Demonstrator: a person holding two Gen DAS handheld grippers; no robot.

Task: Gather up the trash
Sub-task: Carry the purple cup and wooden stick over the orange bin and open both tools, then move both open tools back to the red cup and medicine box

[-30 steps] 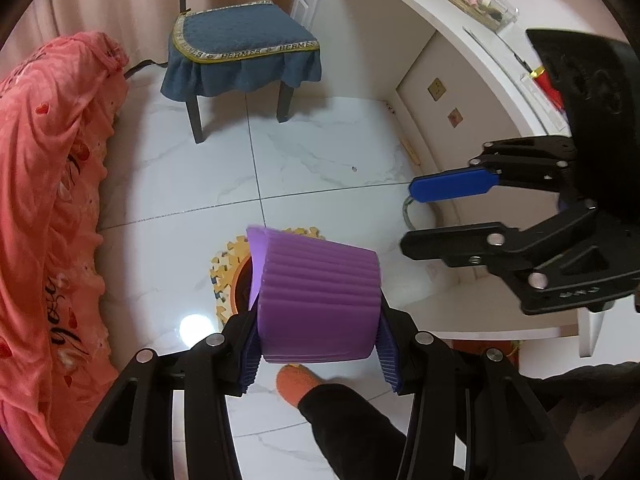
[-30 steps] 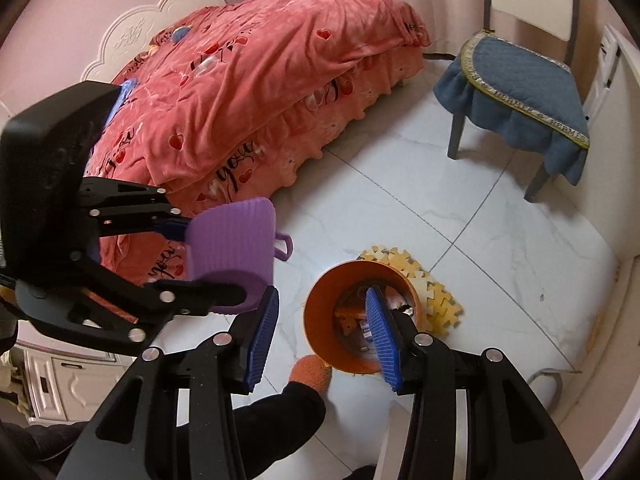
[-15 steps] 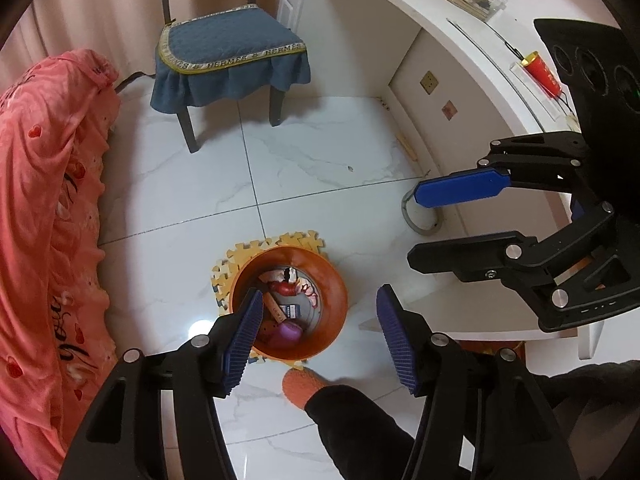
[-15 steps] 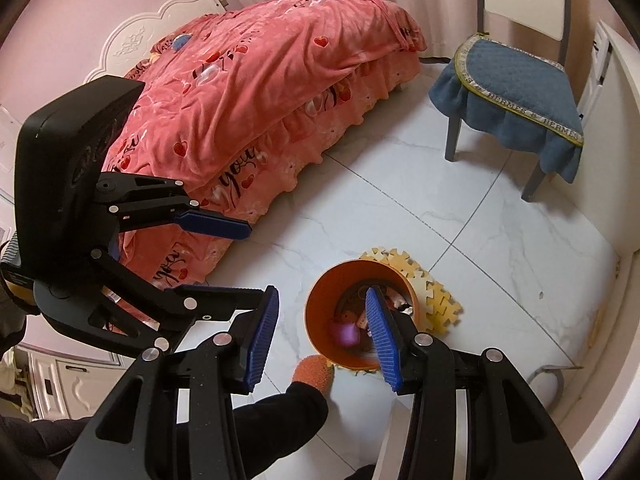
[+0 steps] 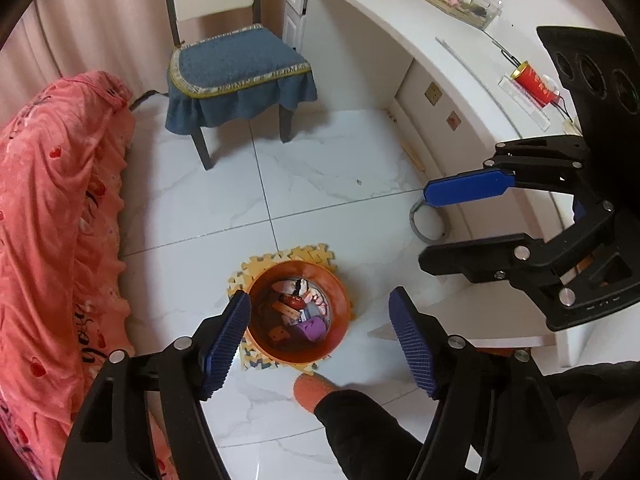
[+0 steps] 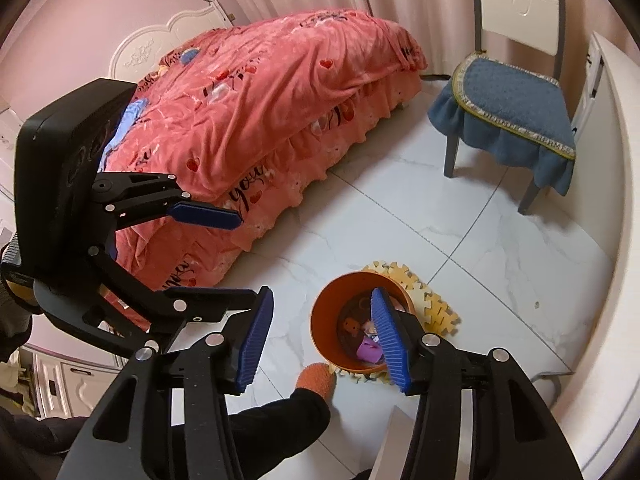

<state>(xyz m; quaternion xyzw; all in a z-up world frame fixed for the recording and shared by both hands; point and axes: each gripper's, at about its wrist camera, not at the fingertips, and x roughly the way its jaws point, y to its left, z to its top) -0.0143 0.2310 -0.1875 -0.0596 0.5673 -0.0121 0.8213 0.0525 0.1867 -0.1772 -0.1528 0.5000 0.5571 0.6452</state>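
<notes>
Both tools are released with nothing between the pads: the left tool [image 5: 320, 332] has just spread wider, the right tool [image 6: 322, 338] slightly. The purple cup [image 5: 311, 327] lies in the orange bin [image 5: 335, 334] at lower centre. The bin sits tilted on a foam mat [image 5: 308, 250], so a knock from the foot [image 5: 314, 390] beside it might tip it.

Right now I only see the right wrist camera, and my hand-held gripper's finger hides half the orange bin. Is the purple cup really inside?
Observer: Yes. In the left wrist view the purple cup lies inside the orange bin, among other scraps.
Operator: Is anything stuck in the left hand-held gripper?
Observer: No. Looking straight along the left hand-held gripper, its jaws have just been opening and nothing is between them.
Operator: Is there more stuff on the desk?
Observer: A red can lies on the white desk. I can't tell whether it is trash.
</notes>
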